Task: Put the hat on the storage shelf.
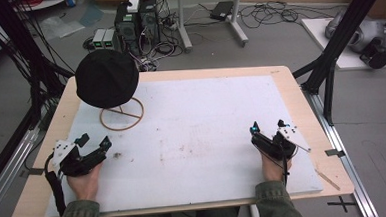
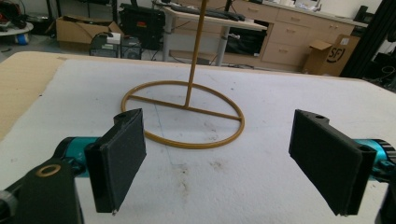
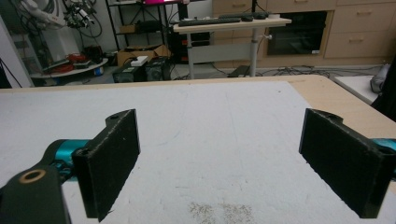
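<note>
A black hat [image 1: 106, 77] sits on top of a thin golden wire stand [image 1: 121, 113] at the table's far left. The stand's ring base [image 2: 183, 114] and upright rod lie just ahead of my left gripper [image 2: 219, 161], whose jaws stand wide apart with nothing between them. In the high view the left gripper [image 1: 93, 140] rests on the white mat near the front left, a short way in front of the stand. My right gripper [image 1: 267, 126] rests at the front right, far from the stand. Its jaws [image 3: 224, 161] are open over bare mat.
A white mat [image 1: 196, 118] covers most of the wooden table [image 1: 300, 98]. A small wooden stick [image 1: 328, 178] lies at the front right corner. Black frame posts [image 1: 337, 36] stand beside the table at the right. Computers and cables sit on the floor beyond the far edge.
</note>
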Motion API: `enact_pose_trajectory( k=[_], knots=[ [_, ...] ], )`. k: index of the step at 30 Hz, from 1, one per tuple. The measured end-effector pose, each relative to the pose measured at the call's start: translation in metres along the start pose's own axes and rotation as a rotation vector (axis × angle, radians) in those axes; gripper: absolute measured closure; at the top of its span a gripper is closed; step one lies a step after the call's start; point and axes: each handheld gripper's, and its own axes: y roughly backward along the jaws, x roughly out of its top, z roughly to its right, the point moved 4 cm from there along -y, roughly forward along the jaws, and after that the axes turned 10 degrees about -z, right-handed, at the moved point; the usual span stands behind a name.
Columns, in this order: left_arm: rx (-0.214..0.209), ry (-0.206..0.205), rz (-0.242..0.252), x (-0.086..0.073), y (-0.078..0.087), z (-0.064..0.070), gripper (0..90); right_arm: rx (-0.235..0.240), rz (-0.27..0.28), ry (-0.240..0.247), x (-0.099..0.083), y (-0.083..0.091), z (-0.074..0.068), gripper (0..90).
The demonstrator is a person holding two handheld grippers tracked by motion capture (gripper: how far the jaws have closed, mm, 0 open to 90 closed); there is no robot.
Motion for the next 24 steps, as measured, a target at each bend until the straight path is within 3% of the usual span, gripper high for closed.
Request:
enact_pose_trajectory(
  k=[24],
  knots=[
    [-0.005, 0.012, 0.002, 0.0002, -0.0012, 0.0, 19.0, 0.032, -0.022, 0.012, -0.002, -0.0005, -0.0032, 11.4]
  ],
)
